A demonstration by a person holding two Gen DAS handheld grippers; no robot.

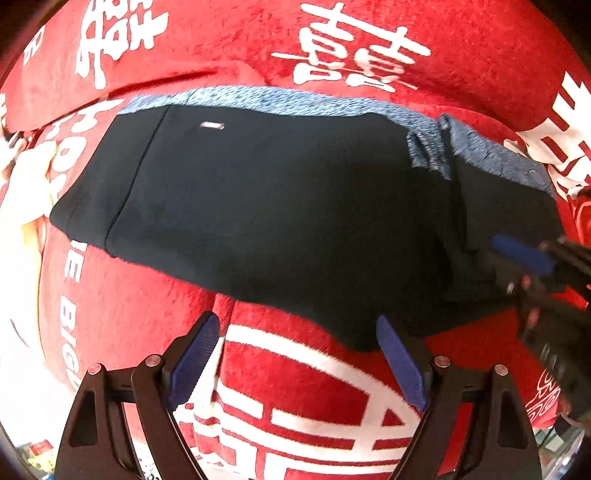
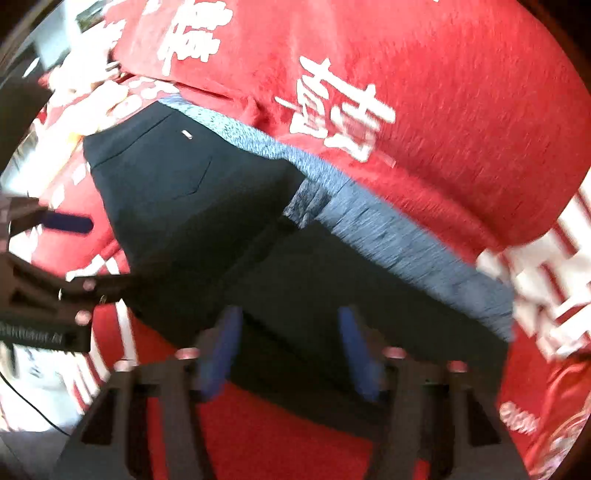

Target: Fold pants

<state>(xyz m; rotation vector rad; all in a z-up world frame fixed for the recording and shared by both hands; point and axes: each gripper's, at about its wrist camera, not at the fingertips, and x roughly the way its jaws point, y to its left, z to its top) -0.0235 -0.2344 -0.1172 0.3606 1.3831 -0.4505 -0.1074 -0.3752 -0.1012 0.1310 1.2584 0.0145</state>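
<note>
Dark navy pants (image 1: 280,206) with a mottled blue waistband (image 1: 280,99) lie folded in a flat bundle on a red cloth with white characters. My left gripper (image 1: 295,332) is open and empty, its fingertips at the bundle's near edge. My right gripper (image 2: 291,321) is open over the near edge of the pants (image 2: 229,229); nothing is between its blue pads. The right gripper also shows at the right edge of the left wrist view (image 1: 532,258), and the left gripper at the left edge of the right wrist view (image 2: 70,225).
The red cloth (image 1: 303,373) covers the whole work surface and is wrinkled behind the pants. White and pale yellow fabric (image 1: 22,206) lies at the far left. Small clutter shows past the cloth's edge (image 2: 88,18).
</note>
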